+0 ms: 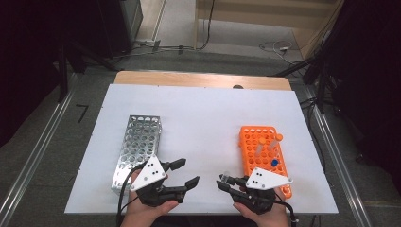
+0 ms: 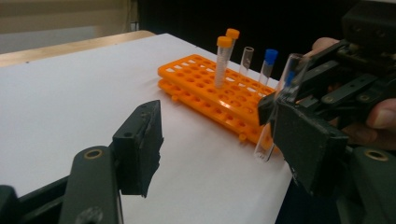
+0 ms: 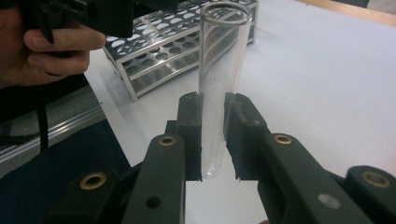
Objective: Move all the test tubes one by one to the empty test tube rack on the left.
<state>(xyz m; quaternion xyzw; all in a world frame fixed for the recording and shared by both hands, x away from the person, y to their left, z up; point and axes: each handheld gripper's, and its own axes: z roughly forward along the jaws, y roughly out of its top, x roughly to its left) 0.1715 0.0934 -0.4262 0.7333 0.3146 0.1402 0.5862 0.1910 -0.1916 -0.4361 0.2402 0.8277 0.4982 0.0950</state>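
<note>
My right gripper (image 3: pixel 213 135) is shut on a clear, uncapped glass tube (image 3: pixel 222 56), pinching its lower part and holding it upright. In the high view this gripper (image 1: pixel 222 182) hovers near the table's front edge, left of the orange rack (image 1: pixel 257 137). My left gripper (image 1: pixel 188 171) faces it from a short gap away, jaws partly apart with nothing between them. From the left gripper view (image 2: pixel 222 149) the held tube (image 2: pixel 280 102) stands just beyond the jaw on the right side of that view. The orange rack (image 2: pixel 210 88) holds two orange-capped tubes (image 2: pixel 223 60), a blue-capped tube (image 2: pixel 268 65) and an uncapped one (image 2: pixel 246 58).
A metal rack (image 1: pixel 139 142) with several holes lies on the left of the white sheet (image 1: pixel 203 109), beside the left hand (image 3: pixel 56 46). The sheet's front edge runs just under both hands. Dark floor, rails and cables surround the table.
</note>
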